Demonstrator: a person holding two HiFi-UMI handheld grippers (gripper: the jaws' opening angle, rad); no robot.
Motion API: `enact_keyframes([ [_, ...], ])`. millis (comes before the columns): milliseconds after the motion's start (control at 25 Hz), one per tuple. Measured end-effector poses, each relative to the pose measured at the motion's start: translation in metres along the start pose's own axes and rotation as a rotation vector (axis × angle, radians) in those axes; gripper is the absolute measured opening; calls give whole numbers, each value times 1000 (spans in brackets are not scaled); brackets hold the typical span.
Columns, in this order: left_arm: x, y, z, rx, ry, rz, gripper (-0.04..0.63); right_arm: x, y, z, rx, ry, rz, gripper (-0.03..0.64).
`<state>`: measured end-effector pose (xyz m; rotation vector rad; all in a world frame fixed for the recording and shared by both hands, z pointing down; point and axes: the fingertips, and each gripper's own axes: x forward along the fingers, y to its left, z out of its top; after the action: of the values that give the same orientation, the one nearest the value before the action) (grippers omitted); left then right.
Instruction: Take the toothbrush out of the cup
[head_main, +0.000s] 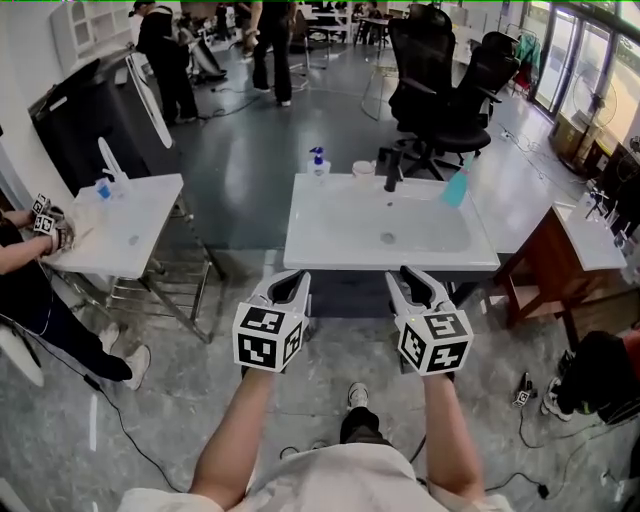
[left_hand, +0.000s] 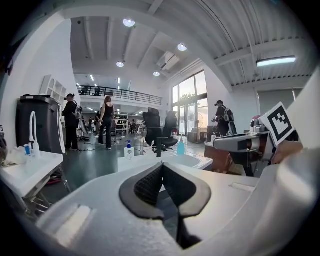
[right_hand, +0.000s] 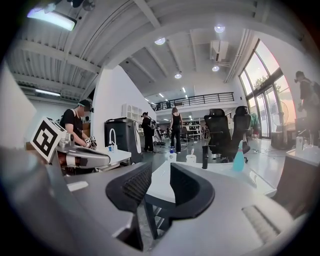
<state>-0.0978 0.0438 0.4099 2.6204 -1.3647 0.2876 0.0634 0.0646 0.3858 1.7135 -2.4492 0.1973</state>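
Note:
A white cup (head_main: 363, 169) with a toothbrush standing in it sits on the back rim of the white sink basin (head_main: 330, 245), beside the black faucet (head_main: 393, 172). The right gripper view shows the cup (right_hand: 191, 159) far ahead, with the toothbrush (right_hand: 193, 151) poking up from it. Both grippers hover short of the basin's near edge, well away from the cup. My left gripper (head_main: 290, 282) (left_hand: 161, 168) is shut, pads together, with nothing in it. My right gripper (head_main: 417, 278) (right_hand: 160, 183) is open and empty.
A soap pump bottle (head_main: 318, 160) and a teal bottle (head_main: 457, 187) also stand on the basin's back rim. A second white table (head_main: 130, 235) with a person working at it is to the left. Black office chairs (head_main: 440, 90) stand behind, and a wooden desk (head_main: 545, 250) at right.

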Motion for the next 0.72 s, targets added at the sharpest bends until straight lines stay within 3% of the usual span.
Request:
enact_keyframes([
  [720,137,44,30,-20,29,72,3,129,-95,15,18,20,81,147],
])
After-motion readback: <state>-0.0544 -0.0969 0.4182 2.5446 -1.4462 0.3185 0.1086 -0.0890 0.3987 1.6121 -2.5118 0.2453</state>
